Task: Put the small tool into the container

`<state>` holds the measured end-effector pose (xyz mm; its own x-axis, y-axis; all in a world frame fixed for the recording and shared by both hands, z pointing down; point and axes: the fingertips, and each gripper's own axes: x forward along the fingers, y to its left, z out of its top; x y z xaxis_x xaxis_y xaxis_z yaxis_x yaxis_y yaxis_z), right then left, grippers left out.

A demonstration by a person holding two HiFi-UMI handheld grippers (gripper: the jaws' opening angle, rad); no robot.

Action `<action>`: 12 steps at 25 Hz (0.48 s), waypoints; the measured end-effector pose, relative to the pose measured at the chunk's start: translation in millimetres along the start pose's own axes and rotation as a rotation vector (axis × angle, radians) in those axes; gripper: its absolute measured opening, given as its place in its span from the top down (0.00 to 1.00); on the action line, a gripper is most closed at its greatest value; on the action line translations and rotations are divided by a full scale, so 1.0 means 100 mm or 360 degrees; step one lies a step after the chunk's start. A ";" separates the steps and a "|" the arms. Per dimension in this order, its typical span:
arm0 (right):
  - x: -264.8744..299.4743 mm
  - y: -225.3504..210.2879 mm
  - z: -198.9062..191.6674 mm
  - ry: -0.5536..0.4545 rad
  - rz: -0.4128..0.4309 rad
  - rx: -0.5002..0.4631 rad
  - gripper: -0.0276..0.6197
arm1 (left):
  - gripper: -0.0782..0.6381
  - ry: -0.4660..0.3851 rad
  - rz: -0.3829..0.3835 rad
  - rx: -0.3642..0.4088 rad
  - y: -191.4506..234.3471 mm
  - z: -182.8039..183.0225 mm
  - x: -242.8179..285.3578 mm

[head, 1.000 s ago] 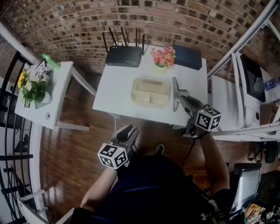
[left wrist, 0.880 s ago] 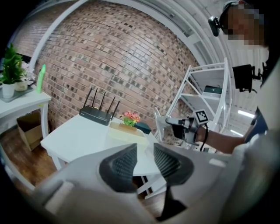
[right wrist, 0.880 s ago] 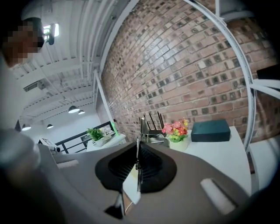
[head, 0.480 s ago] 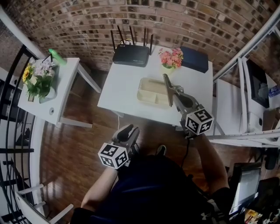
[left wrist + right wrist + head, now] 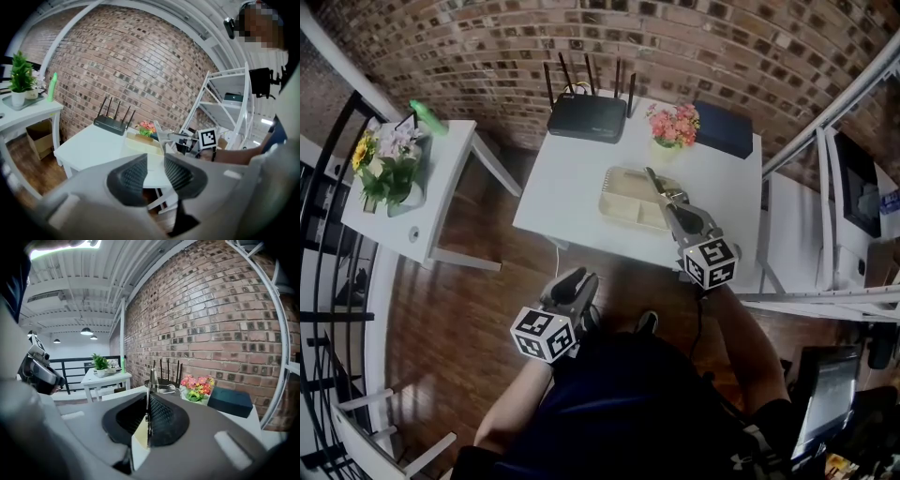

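Note:
A beige compartment container (image 5: 623, 187) lies on the white table (image 5: 562, 202). My right gripper (image 5: 675, 208) hovers over the container's right part, shut on a small metal tool (image 5: 659, 190) whose thin blade points out over the tray. In the right gripper view the tool (image 5: 151, 380) sticks up from between the pressed pads of that gripper (image 5: 148, 420). My left gripper (image 5: 574, 279) hangs low in front of the table, near the person's lap, open with nothing between its pads. In the left gripper view, past that gripper (image 5: 156, 171), the container (image 5: 140, 140) shows.
A black router (image 5: 586, 117), a pot of pink flowers (image 5: 673, 127) and a dark blue box (image 5: 724, 129) stand along the table's far edge by the brick wall. A side table (image 5: 412, 234) with plants and a green bottle (image 5: 428, 117) is at the left. Metal shelving (image 5: 825, 187) is at the right.
My right gripper has carried the tool leftward from the table's right edge to above the container. The left gripper has stayed where it was.

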<state>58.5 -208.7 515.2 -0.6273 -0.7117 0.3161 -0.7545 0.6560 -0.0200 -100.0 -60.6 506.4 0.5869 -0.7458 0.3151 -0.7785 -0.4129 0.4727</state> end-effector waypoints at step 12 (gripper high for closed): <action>0.13 0.00 -0.23 0.0056 0.0016 -0.0116 0.93 | 0.74 0.0007 0.0015 -0.0042 0.02 -0.03 0.01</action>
<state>54.8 -212.6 541.4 -0.6264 -0.6968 0.3494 -0.7315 0.6803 0.0454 -100.8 -60.7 510.2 0.5807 -0.7472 0.3232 -0.7779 -0.3921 0.4910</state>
